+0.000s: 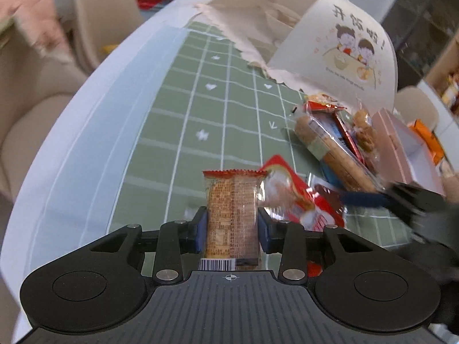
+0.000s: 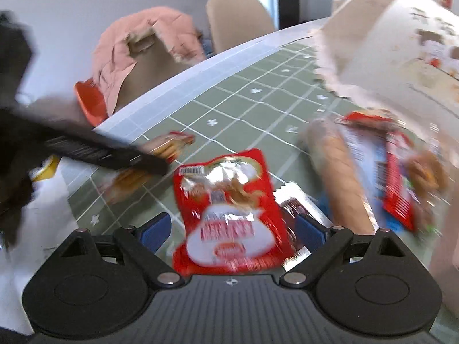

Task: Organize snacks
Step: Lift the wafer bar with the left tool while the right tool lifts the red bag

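Snack sorting at a green gridded counter point(image 1: 183, 97): we see the left claw point(image 1: 231, 223) clamped on a slim orange-wrapped biscuit packet point(image 1: 231, 215), its blue pads pressing both long sides, the packet held above the cloth and pointing forward; the right claw point(image 2: 233, 229) stands with its jaws wide apart around a red snack pouch point(image 2: 229, 215), the pads not touching the pouch as far as we can tell; motion blur leaves it unclear whether the pouch lies flat or is partly lifted.

Just beyond, a heap of other snacks point(image 1: 338, 140), a long wafer pack among them, lies on the counter in front of a white illustrated bag point(image 1: 344, 46), with a pink box point(image 1: 401, 143) beside the heap.

We judge the step in hand to be taking the red pouch while the biscuit packet waits in the left grip; to do it well, we would centre the pouch between the pads before closing, bite on its body rather than the slippery crimped edge, and close gently so the contents are not crushed; the left claw should hold steady and clear of the right claw's path, since the two work near each other.
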Action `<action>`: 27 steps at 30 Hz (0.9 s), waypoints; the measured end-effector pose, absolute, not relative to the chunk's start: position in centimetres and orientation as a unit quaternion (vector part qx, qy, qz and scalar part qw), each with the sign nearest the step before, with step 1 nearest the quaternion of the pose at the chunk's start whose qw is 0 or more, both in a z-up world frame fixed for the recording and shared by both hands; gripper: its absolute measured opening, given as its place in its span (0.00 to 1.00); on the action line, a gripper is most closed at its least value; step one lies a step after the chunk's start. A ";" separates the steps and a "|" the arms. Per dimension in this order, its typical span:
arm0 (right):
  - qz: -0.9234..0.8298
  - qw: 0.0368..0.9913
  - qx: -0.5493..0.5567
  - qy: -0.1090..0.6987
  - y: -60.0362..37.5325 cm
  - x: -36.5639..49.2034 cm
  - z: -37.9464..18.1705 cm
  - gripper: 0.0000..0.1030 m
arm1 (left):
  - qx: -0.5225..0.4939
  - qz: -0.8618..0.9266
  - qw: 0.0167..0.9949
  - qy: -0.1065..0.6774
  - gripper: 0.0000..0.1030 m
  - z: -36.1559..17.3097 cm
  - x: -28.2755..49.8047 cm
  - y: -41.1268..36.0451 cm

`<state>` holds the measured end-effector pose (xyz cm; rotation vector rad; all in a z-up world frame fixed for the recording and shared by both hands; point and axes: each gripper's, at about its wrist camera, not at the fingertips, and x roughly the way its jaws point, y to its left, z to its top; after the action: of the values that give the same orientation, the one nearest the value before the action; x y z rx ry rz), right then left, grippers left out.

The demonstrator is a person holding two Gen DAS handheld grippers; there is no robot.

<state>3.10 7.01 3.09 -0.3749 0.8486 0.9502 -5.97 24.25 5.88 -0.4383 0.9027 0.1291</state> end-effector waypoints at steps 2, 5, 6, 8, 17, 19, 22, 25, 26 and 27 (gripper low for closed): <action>0.432 0.783 -0.192 0.405 8.7 4.0 2.0 0.93 | -0.229 0.069 0.873 0.426 0.39 5.9 -7.0 24.4; 0.414 0.792 -0.237 0.382 9.7 3.0 2.0 0.77 | -0.236 0.072 0.873 0.421 0.39 6.3 -7.8 24.3; 0.413 0.794 -0.237 0.379 9.3 2.5 2.6 0.67 | -0.234 0.073 0.874 0.419 0.39 6.5 -8.0 24.2; 0.419 0.797 -0.210 0.381 6.9 1.2 4.6 0.45 | -0.231 0.073 0.876 0.416 0.39 6.9 -8.2 23.7; 0.389 0.805 -0.157 0.418 -3.6 -0.9 5.9 0.05 | -0.211 0.041 0.864 0.455 0.39 5.7 -7.5 18.2; 0.384 0.809 -0.126 0.427 -3.4 -1.0 5.9 0.38 | -0.219 0.060 0.864 0.450 0.39 5.7 -7.6 18.8; 0.351 0.827 -0.073 0.433 -1.1 -1.7 5.2 0.73 | -0.221 0.091 0.860 0.451 0.39 5.7 -7.7 20.6; 0.325 0.824 -0.064 0.460 2.8 -2.1 3.9 0.73 | -0.231 0.119 0.859 0.440 0.39 5.8 -8.3 22.5; 0.315 0.822 -0.058 0.472 4.1 -2.2 3.4 0.73 | -0.235 0.130 0.860 0.434 0.39 6.0 -8.6 23.2; 0.308 0.819 -0.047 0.482 5.2 -2.0 3.0 0.74 | -0.242 0.141 0.859 0.429 0.39 6.1 -9.0 24.0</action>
<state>-2.03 5.20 2.99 -0.1012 1.0272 0.6559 -9.04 24.00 6.07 -0.5076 0.8998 0.2954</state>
